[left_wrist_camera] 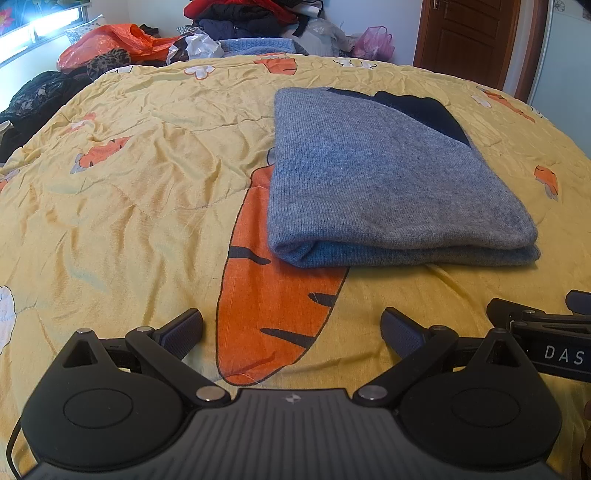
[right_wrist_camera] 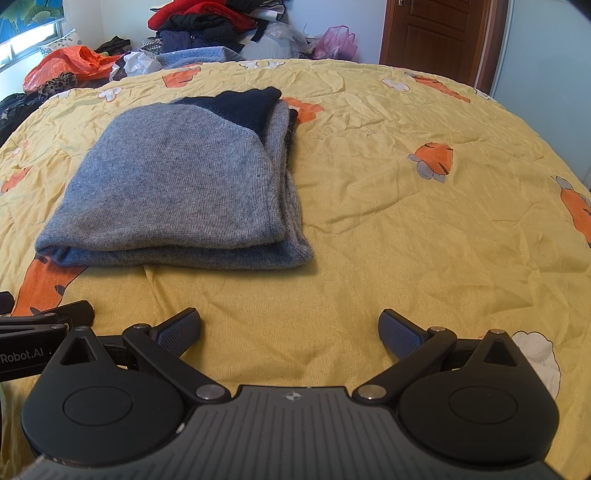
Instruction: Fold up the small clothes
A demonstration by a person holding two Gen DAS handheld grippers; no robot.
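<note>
Both tools (left_wrist_camera: 291, 326) (right_wrist_camera: 290, 326) gape near folded sweater (left_wrist_camera: 373, 177) (right_wrist_camera: 177, 184).

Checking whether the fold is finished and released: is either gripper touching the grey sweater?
Apart. The left wrist view shows bare quilt between the open left gripper and the grey sweater; the right wrist view shows the same for the right gripper.

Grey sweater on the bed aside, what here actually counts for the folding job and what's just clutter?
Job:
grey sweater, folded, lying flat on the yellow quilt
left gripper, open
right gripper, open

Lying about:
clothes pile
orange bag
pink bag
wooden door
</note>
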